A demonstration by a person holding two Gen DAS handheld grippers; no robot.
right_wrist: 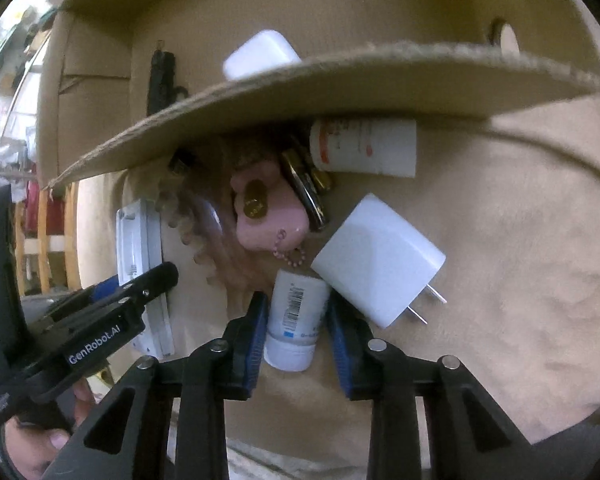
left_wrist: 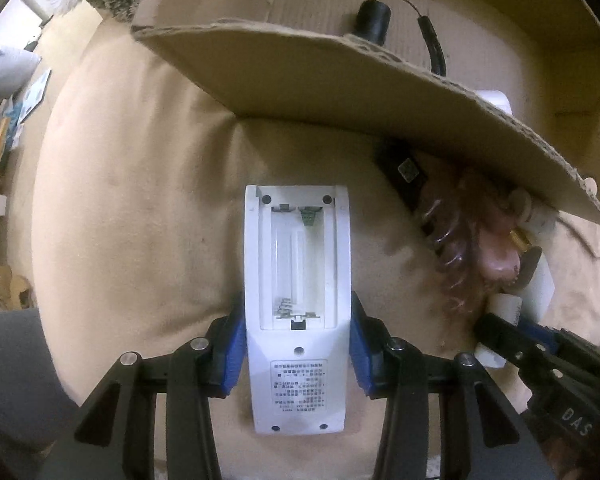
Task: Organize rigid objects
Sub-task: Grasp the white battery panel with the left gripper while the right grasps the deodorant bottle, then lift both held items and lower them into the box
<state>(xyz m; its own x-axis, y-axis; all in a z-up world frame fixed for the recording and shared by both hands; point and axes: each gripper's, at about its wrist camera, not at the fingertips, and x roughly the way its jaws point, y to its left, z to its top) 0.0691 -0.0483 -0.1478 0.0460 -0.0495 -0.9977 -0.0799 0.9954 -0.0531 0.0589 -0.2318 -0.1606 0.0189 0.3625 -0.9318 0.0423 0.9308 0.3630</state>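
The left hand-held gripper (left_wrist: 298, 354) is pinching a white remote (left_wrist: 298, 304) lying back-up, battery bay open and empty. The right hand-held gripper (right_wrist: 296, 322) is squeezing a small white barcoded bottle (right_wrist: 296, 316), with a white charger (right_wrist: 378, 256) sitting just right of it on the tan cushion (right_wrist: 520, 240).

left gripper (right_wrist: 140, 300) — "GenRobot.AI" | right gripper (left_wrist: 496, 332) — "DAS"
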